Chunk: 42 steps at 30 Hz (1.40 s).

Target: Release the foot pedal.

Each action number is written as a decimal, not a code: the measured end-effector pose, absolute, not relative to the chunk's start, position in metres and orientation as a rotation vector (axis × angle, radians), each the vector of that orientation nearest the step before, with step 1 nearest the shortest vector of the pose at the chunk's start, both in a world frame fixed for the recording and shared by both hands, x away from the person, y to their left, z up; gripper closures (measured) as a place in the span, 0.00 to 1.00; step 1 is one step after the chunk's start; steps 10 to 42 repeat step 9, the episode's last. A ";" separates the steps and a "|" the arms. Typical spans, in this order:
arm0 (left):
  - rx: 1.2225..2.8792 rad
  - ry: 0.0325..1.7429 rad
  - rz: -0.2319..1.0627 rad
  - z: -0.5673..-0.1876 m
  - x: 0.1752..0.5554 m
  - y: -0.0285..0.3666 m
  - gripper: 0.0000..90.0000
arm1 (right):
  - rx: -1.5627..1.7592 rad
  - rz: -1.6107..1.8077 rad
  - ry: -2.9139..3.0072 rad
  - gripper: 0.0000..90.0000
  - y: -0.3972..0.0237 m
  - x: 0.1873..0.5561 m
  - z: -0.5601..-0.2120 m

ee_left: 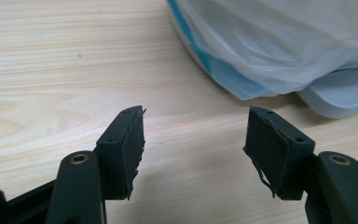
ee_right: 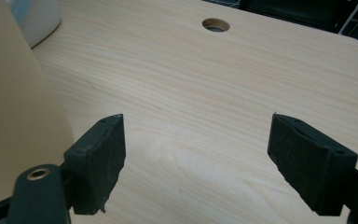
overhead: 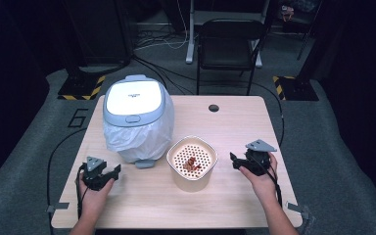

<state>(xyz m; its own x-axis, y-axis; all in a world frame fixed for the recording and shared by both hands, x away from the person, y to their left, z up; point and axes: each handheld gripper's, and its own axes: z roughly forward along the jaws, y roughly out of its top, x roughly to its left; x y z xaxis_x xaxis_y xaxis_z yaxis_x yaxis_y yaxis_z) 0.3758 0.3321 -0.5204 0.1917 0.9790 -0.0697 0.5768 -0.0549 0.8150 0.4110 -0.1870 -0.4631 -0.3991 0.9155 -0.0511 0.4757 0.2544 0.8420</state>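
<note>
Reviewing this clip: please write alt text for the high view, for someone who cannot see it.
Two hand-held grippers rest low over a light wooden table, the left gripper and right gripper both open and empty, flanking a cream strainer bowl that holds reddish-brown scraps. Behind the bowl, to its left, stands a lidded bin lined with a white bag.

The high view looks forward and down on the whole desk (overhead: pixel 142 205) from above its near edge. Each tool view sits low and close over the desk; the left one faces the bin (ee_left: pixel 279 42), the right one the bowl (ee_right: pixel 9 116), both seen from above too.
</note>
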 end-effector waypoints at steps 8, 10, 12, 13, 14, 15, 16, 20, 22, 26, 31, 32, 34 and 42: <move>1.738 1.521 0.692 -0.523 0.381 0.344 0.40 | 1.318 0.990 2.004 0.21 -0.198 0.409 -0.499; 1.738 1.521 0.692 -0.523 0.381 0.344 0.40 | 1.318 0.990 2.004 0.21 -0.198 0.409 -0.499; 1.738 1.521 0.692 -0.523 0.381 0.344 0.40 | 1.318 0.990 2.004 0.21 -0.198 0.409 -0.499; 1.738 1.521 0.692 -0.523 0.381 0.344 0.40 | 1.318 0.990 2.004 0.21 -0.198 0.409 -0.499; 1.738 1.521 0.692 -0.523 0.381 0.344 0.40 | 1.318 0.990 2.004 0.21 -0.198 0.409 -0.499; 1.738 1.521 0.692 -0.523 0.381 0.344 0.40 | 1.318 0.990 2.004 0.21 -0.198 0.409 -0.499; 1.738 1.521 0.692 -0.523 0.381 0.344 0.40 | 1.318 0.990 2.004 0.21 -0.198 0.409 -0.499; 1.738 1.521 0.692 -0.523 0.381 0.344 0.40 | 1.318 0.990 2.004 0.21 -0.198 0.409 -0.499; 1.738 1.521 0.692 -0.523 0.381 0.344 0.40 | 1.318 0.990 2.004 0.21 -0.198 0.409 -0.499; 1.738 1.521 0.692 -0.523 0.381 0.344 0.40 | 1.318 0.990 2.004 0.21 -0.198 0.409 -0.499; 1.738 1.521 0.692 -0.523 0.381 0.344 0.40 | 1.318 0.990 2.004 0.21 -0.198 0.409 -0.499; 1.738 1.521 0.692 -0.523 0.381 0.344 0.40 | 1.318 0.990 2.004 0.21 -0.198 0.409 -0.499; 1.738 1.521 0.692 -0.523 0.381 0.344 0.40 | 1.318 0.990 2.004 0.21 -0.198 0.409 -0.499; 1.738 1.521 0.692 -0.523 0.381 0.344 0.40 | 1.318 0.990 2.004 0.21 -0.198 0.409 -0.499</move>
